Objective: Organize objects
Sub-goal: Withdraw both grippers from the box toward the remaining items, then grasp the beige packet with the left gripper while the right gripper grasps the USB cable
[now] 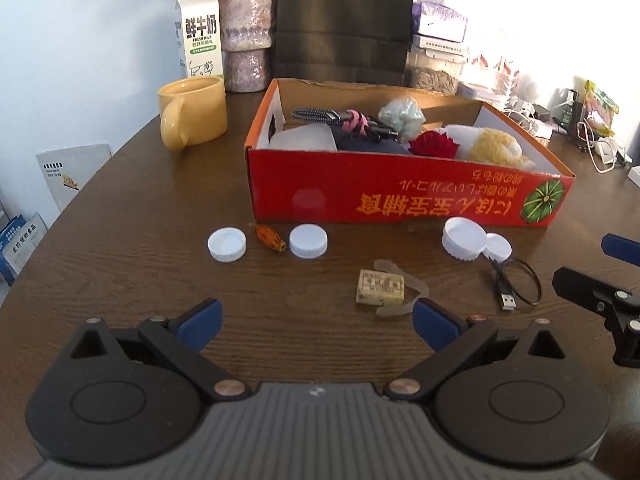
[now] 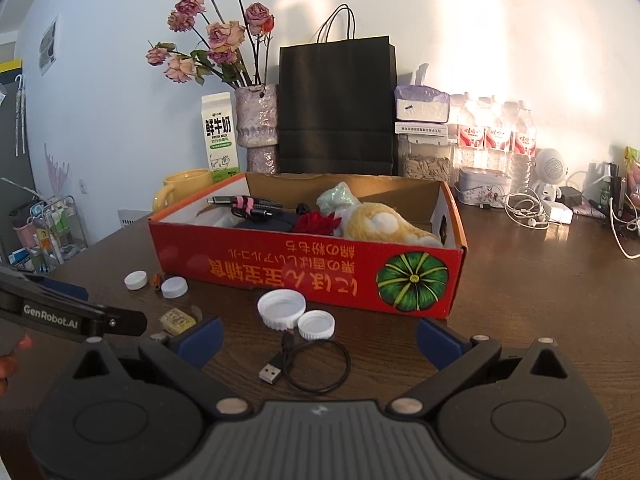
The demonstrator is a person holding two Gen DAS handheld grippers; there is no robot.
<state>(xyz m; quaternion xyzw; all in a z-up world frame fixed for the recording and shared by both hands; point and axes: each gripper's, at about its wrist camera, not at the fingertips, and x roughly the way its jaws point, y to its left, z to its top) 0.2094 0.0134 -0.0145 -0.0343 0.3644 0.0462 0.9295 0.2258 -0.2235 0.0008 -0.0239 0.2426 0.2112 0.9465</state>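
**Loose Items Ahead of Both Spread Grippers, Box Beyond**

The loose items lie on the wooden table (image 1: 132, 216), between the jaws and the red cardboard box (image 1: 400, 196). Ahead of the left gripper (image 1: 316, 320), whose jaws are spread wide and empty, a small wrapped block (image 1: 380, 288) sits just beyond the right finger. Farther out lie two white caps (image 1: 227, 244) (image 1: 308, 241) with an orange wrapped candy (image 1: 272, 237) between them.

Directly ahead of the right gripper (image 2: 319, 340), jaws likewise spread and holding nothing, lies a coiled black USB cable (image 2: 316, 366). Just beyond it, a large white lid (image 2: 281, 309) touches a smaller white lid (image 2: 316, 325).

The box holds a yellow plush toy (image 2: 384, 224), a red rose (image 2: 316, 222) and bundled cables (image 2: 252, 204). Behind it stand a yellow mug (image 1: 192, 116), a milk carton (image 1: 199, 34) and a black paper bag (image 2: 337, 108).
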